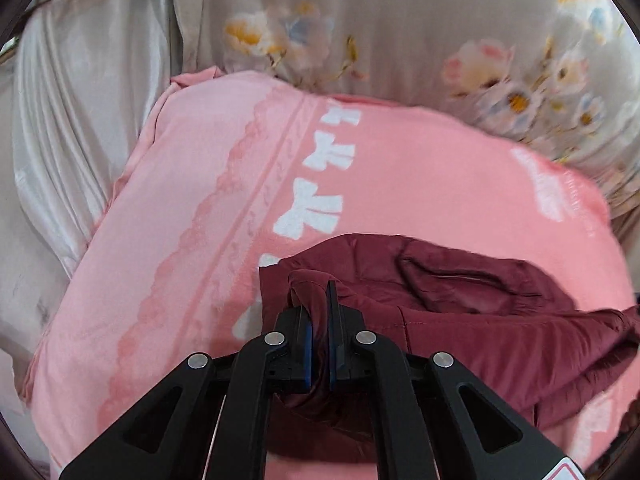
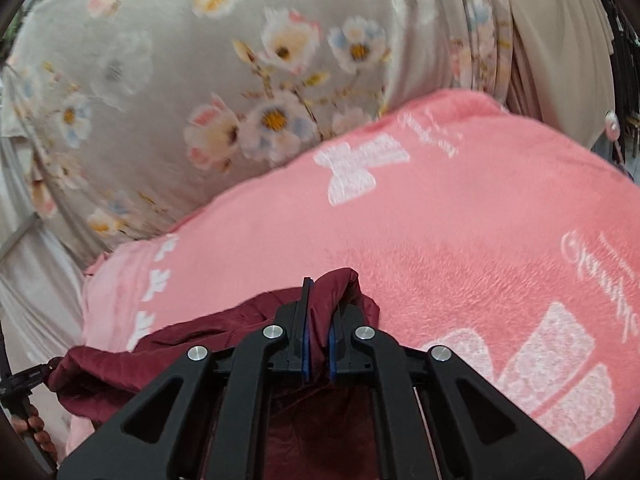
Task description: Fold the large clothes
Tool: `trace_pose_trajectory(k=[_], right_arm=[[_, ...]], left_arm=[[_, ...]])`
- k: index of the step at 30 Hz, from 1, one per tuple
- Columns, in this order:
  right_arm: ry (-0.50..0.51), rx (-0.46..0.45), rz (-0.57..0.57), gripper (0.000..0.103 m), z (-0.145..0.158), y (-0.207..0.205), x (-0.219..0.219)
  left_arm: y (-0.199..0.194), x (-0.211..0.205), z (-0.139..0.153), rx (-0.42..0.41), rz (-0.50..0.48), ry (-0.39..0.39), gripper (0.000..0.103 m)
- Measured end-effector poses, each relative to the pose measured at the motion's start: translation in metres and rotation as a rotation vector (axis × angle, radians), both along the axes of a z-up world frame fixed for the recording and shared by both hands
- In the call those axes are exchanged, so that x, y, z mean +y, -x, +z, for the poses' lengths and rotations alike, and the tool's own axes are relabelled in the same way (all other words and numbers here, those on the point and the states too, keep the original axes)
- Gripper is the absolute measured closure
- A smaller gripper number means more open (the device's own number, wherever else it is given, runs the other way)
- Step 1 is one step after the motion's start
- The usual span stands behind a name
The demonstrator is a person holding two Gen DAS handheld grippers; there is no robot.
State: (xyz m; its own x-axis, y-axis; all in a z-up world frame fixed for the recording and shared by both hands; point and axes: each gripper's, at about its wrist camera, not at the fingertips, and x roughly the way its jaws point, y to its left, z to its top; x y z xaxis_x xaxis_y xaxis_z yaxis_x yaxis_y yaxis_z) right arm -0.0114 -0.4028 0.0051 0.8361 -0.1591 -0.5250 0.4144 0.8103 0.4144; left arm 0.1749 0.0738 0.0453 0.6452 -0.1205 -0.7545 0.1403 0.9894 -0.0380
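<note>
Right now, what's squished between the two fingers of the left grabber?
A bunched fold of the dark red jacket sits pinched in the left gripper, above the pink blanket. The left wrist view shows it.

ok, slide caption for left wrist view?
Left hand-held gripper pinching a maroon jacket over a pink blanket.

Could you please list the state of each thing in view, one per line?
left gripper: shut on a pinch of the maroon garment.
right gripper: shut on another bunched edge of it.
maroon garment: crumpled, partly lifted, lying on the blanket.
pink blanket: spread flat under the garment.
floral sheet: draped behind the blanket.
</note>
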Motion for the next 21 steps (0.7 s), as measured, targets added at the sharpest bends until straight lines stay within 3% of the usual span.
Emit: trace_pose_trajectory(k=[5, 9, 14, 19, 21], right_arm=[[-0.016, 0.075, -0.026, 0.097, -0.039, -0.038, -0.006], [-0.02, 0.077, -0.041, 0.094, -0.048, -0.052, -0.008], [-0.009, -0.011, -0.033, 0.081, -0.031, -0.044, -0.003], [0.095, -0.047, -0.057, 0.051, -0.017, -0.037, 0.006], [0.142, -0.035, -0.063, 0.051, -0.016, -0.038, 0.009]], left_arm=[[-0.039, -0.022, -0.049, 0.047, 0.045, -0.114, 0.09], [-0.054, -0.028, -0.07, 0.052, 0.063, -0.133, 0.088], [-0.055, -0.016, -0.06, 0.031, 0.073, -0.043, 0.085], [-0.056, 0.004, -0.034, 0.008, 0.062, 0.09, 0.083], [-0.058, 0.01, -0.025, 0.002, 0.067, 0.129, 0.081]])
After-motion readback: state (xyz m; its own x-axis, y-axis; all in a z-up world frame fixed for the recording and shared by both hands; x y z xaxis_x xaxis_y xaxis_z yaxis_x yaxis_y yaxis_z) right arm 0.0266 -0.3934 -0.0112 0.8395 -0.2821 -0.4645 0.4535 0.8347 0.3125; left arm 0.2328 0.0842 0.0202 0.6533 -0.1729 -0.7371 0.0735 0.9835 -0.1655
